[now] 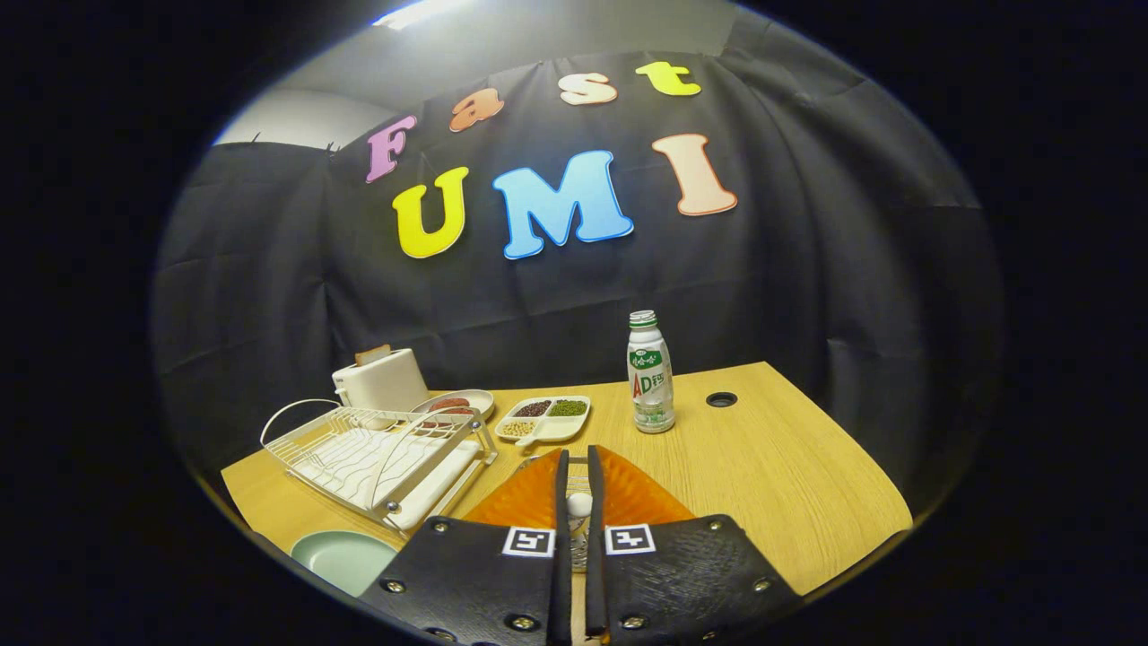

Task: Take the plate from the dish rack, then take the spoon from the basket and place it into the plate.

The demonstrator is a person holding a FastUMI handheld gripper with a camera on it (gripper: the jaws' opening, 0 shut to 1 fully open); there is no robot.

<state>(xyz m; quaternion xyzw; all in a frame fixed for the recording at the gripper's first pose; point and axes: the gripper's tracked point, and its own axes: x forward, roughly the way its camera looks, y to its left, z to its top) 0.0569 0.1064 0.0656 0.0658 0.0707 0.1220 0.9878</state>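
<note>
The wooden bench has its widest bare stretch on the right, running from the tongs out to the right edge and the far right corner, where a round cable hole sits. A drink bottle stands upright toward the far side, well apart from the other things. On the left, the white wire dish rack lies near the left edge, with a white toaster behind it. Just right of the toaster sit a small dish of reddish food and a divided tray of beans.

The pale green plate lies flat on the bench at the near left edge, just left of the tongs and in front of the rack. The tongs are nearly closed, a narrow gap between the fingers. In that gap shows the white spoon, over the orange basket spreading beneath and beside the fingers. Whether both fingers press on the spoon cannot be told.
</note>
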